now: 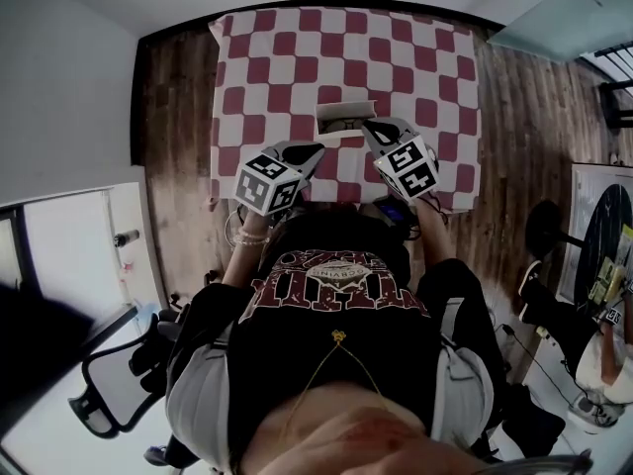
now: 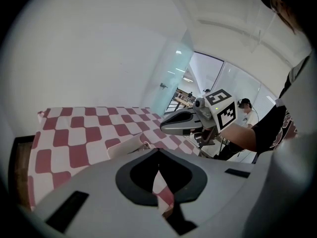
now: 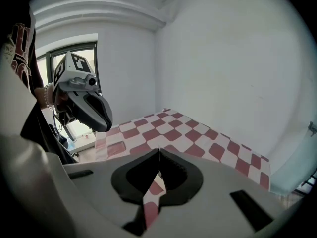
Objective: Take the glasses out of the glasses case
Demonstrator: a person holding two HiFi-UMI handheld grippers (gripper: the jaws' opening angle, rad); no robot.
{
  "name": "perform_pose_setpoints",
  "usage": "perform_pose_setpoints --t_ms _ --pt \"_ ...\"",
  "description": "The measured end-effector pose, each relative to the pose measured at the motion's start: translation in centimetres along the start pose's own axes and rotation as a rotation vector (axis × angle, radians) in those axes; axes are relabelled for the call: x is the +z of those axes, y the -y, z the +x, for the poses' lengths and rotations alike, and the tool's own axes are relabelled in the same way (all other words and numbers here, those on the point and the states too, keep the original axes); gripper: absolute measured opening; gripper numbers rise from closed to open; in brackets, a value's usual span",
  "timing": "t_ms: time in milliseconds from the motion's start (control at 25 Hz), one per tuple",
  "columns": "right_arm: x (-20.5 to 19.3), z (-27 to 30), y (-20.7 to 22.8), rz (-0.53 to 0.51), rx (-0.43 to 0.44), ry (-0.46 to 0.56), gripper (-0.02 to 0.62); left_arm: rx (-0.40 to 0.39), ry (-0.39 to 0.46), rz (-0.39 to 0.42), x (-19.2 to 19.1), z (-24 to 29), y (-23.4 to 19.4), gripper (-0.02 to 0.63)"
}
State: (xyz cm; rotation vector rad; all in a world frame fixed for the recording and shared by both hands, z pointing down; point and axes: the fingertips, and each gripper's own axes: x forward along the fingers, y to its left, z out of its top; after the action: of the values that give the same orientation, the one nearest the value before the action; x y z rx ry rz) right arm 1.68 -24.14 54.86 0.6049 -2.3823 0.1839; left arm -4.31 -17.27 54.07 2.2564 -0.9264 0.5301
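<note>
A pale beige glasses case (image 1: 345, 117) lies on the red-and-white checked tablecloth (image 1: 297, 57), near the table's front edge. It looks closed, and no glasses show. My left gripper (image 1: 315, 150) hovers just left of it and my right gripper (image 1: 369, 127) just right of it. In the left gripper view the case (image 2: 124, 148) sits close ahead of the left gripper (image 2: 158, 150), whose jaws meet on nothing, with the right gripper (image 2: 171, 125) hanging beyond. The right gripper (image 3: 158, 152) is also shut and empty; the left gripper (image 3: 101, 117) shows at the left, and the case is hidden.
Wooden floor (image 1: 178, 117) surrounds the small table on both sides. An office chair (image 1: 109, 384) stands at the lower left beside the person. A small dark object (image 1: 392, 211) rests by the table's front edge. Another person (image 2: 246, 114) is far off behind glass.
</note>
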Motion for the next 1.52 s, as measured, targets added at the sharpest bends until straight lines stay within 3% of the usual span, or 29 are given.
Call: perform_pose_setpoints --t_ms 280,480,680,1240,1520 --pt "-1.2 2.6 -0.9 0.003 0.058 -0.051 0.017 0.031 0.002 -0.046 -1.3 -1.1 -1.3 -0.002" --pt "-2.1 4.6 -1.1 -0.051 0.073 -0.099 0.017 0.044 0.012 -0.078 -2.0 -1.7 -1.9 -0.002" --pt "-3.6 6.2 -1.5 -0.079 0.102 -0.169 0.017 0.077 -0.002 -0.070 -2.9 -2.1 -2.4 -0.002" --pt "-6.8 9.4 -0.7 -0.127 0.089 -0.289 0.017 0.074 -0.017 -0.074 -3.9 -2.1 -2.5 -0.002" --pt "-8.5 10.4 -0.2 -0.207 0.094 -0.358 0.017 0.068 -0.016 -0.085 -4.1 -2.2 -2.5 -0.002"
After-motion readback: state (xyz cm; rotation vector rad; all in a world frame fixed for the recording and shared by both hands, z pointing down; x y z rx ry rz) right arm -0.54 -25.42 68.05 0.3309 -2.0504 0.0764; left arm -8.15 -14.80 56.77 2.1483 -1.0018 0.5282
